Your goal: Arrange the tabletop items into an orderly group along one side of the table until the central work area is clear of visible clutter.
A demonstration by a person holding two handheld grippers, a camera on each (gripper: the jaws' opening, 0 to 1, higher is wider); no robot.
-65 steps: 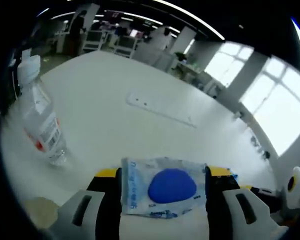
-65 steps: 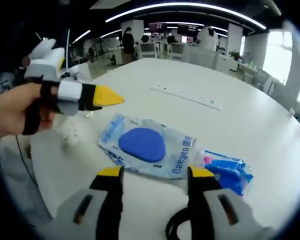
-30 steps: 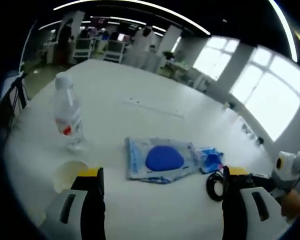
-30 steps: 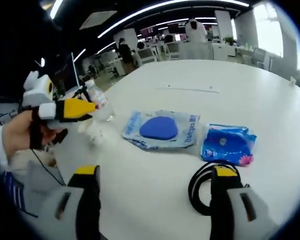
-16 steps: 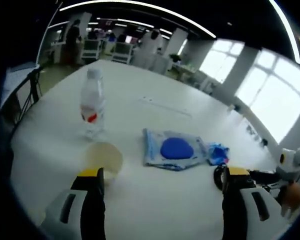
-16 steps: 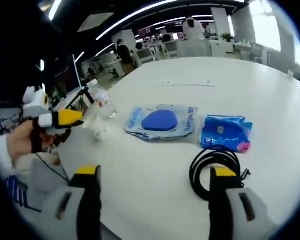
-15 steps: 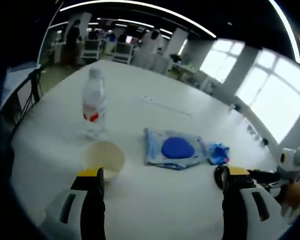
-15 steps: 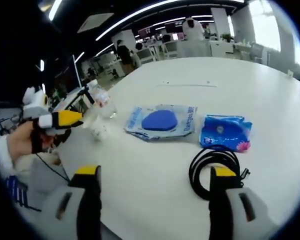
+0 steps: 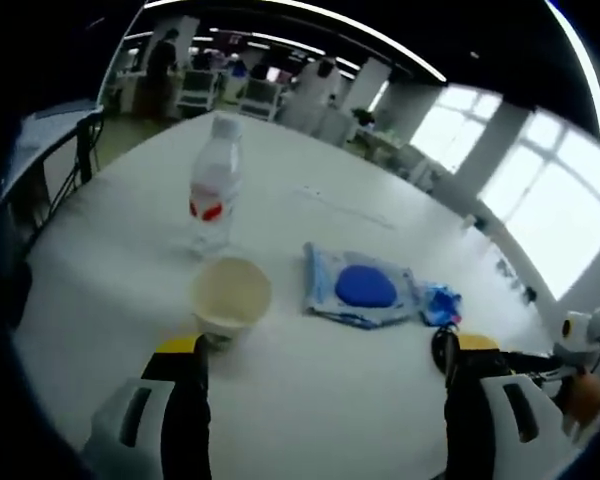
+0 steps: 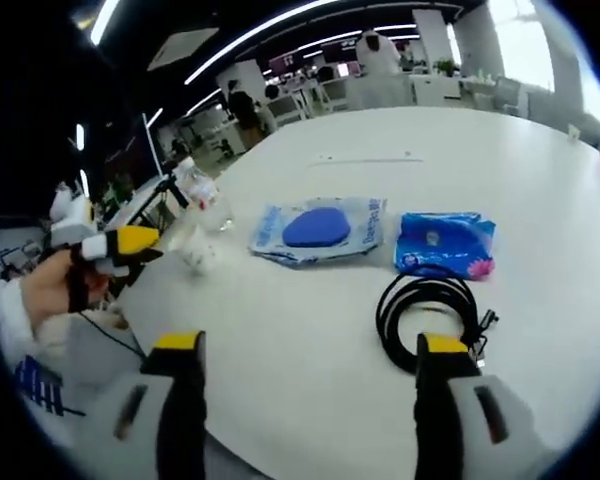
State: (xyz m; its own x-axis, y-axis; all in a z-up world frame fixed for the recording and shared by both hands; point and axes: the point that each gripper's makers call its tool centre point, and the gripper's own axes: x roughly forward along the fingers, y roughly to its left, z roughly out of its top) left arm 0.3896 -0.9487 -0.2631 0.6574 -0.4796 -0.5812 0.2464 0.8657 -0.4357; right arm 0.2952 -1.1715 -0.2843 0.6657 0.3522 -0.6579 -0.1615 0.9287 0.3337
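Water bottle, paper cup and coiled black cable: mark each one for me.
water bottle (image 9: 213, 195): left gripper view, on its red-and-white label.
paper cup (image 9: 230, 293): left gripper view, on its open mouth.
coiled black cable (image 10: 383, 316): right gripper view, on the left side of the loop.

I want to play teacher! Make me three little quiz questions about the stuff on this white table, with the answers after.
1. True or false: the water bottle stands upright on the table.
2. What lies right next to the clear packet with the blue shape, on the side away from the bottle: A) a blue wipes pack, B) a red book, C) a spoon?
3. Fill in: the black cable is wound into a ____.

Key
1. True. It stands just behind the paper cup.
2. A, the blue wipes pack.
3. Coil. It lies near the right gripper, whose jaws are wide apart and empty, like the left gripper.
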